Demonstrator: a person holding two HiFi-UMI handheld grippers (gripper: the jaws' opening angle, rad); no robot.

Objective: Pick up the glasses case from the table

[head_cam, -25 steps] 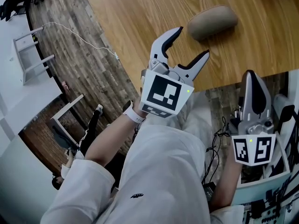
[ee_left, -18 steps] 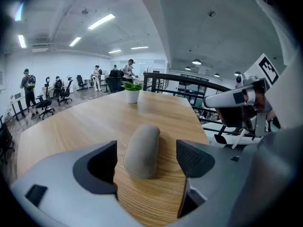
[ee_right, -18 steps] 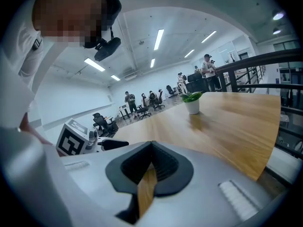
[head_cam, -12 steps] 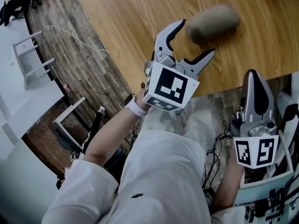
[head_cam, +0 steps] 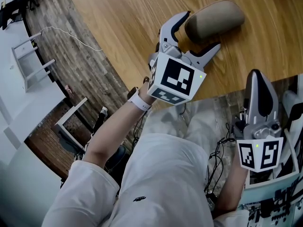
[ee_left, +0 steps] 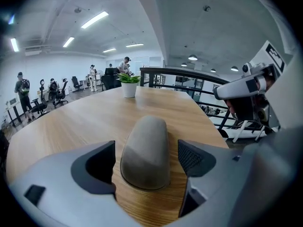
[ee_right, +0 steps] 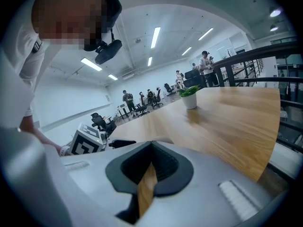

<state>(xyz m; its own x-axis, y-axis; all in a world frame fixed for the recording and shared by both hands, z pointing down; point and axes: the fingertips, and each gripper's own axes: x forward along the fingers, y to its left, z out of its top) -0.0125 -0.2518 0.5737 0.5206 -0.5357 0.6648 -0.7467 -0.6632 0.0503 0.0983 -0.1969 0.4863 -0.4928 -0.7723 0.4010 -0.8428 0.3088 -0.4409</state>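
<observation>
place: open office | evidence: swivel chairs (ee_right: 100, 123), ceiling strip lights (ee_right: 155, 37)

Bright, even indoor light. Source: ceiling light strips (ee_left: 94, 19) overhead, visible in both gripper views. Soft sheen on wooden table (head_cam: 132, 13), no harsh glare. Narrow soft shadow along base of glasses case (ee_left: 146, 152). Gripper views: strong fisheye bend, black vignette at corners, nearest grey surfaces soft and slightly out of focus, distant room small but legible. Head view sharp at centre, straight lines bowed toward edges.
</observation>
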